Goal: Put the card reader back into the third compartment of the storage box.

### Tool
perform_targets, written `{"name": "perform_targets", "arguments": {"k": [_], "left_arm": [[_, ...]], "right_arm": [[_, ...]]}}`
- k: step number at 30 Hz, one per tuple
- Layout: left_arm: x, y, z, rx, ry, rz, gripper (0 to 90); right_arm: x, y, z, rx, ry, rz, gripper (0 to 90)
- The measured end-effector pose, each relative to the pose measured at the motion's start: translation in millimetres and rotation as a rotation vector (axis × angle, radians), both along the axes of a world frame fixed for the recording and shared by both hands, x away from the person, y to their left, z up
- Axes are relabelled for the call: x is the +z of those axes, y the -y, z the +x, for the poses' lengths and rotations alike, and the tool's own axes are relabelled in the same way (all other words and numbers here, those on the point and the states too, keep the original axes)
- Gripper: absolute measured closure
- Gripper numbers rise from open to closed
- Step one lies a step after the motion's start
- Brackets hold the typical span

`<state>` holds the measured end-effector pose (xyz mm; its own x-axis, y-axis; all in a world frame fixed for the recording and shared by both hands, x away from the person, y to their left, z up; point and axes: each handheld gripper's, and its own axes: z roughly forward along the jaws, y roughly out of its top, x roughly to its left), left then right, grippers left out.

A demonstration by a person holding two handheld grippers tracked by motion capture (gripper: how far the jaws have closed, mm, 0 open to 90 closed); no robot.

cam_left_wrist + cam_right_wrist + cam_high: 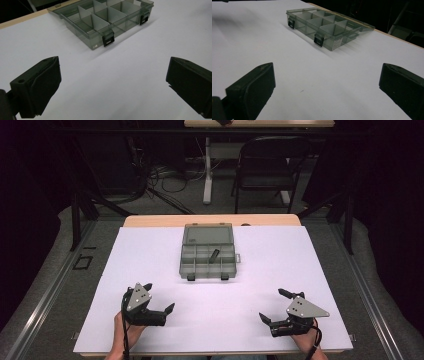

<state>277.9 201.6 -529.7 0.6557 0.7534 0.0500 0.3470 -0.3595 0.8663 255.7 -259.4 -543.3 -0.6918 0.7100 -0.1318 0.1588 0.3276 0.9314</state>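
Smoky clear plastic box [207, 251], lid flung back, dividers showing, two black latches, sits well ahead of both grippers, left [159, 298] and right [274, 305], jaws apart.

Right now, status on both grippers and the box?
Left gripper open, empty, near edge. Right gripper open, empty, near edge. Box mid-table, lid open, small dark item inside. Nothing between jaws and box.
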Motion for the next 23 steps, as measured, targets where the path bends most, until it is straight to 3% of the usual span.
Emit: {"name": "perform_targets", "arguments": {"k": [15, 23], "left_arm": [[-17.6, -17.7, -21.6, -0.012, 0.048, -0.054, 0.0], [-24.0, -22.0, -24.4, 0.007, 0.045, -0.074, 0.0]], "right_arm": [[-0.4, -0.7, 0.0, 0.003, -0.002, -0.003, 0.0], [-1.6, -0.9, -1.3, 0.009, -0.007, -0.004, 0.0]]}}
